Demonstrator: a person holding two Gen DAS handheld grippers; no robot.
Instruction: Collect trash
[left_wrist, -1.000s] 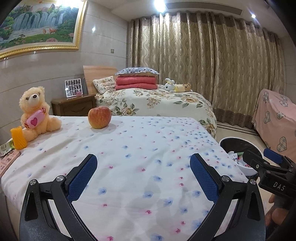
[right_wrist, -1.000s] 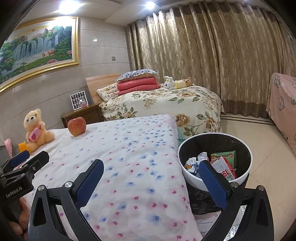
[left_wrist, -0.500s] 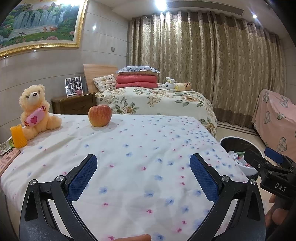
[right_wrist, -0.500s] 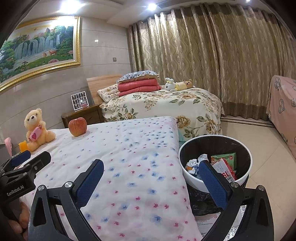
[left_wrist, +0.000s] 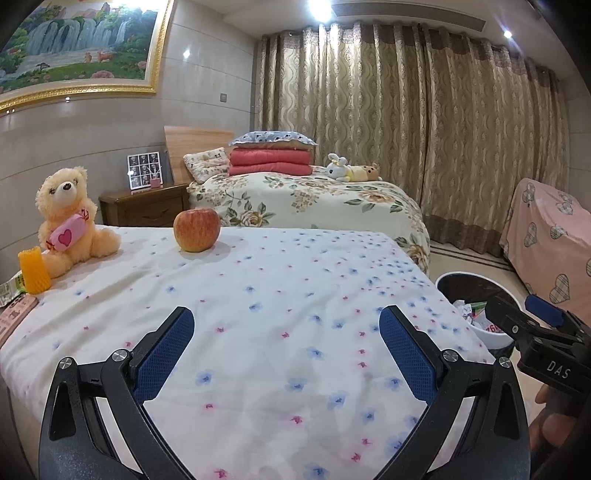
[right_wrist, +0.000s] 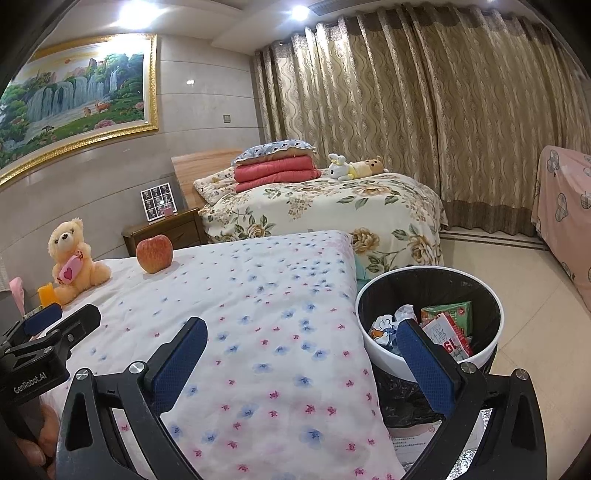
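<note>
Jaws are spread wide on the left gripper (left_wrist: 286, 354) and right gripper (right_wrist: 303, 360), nothing gripped. Wrappers (right_wrist: 445, 328) are seen inside the trash bin (right_wrist: 373, 343) beside the bed (left_wrist: 277, 280).

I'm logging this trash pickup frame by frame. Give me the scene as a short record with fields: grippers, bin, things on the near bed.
left gripper: open, empty, over the flowered bedspread
right gripper: open, empty, by the bed's edge next to the bin
bin: on the floor beside the bed, black liner, holds wrappers and crumpled paper
apple: on the bed, far end
teddy bear: sitting left of the apple
orange foam sleeve: upright beside the bear
wrappers: flat at the bed's left edge, partly cut off
</note>
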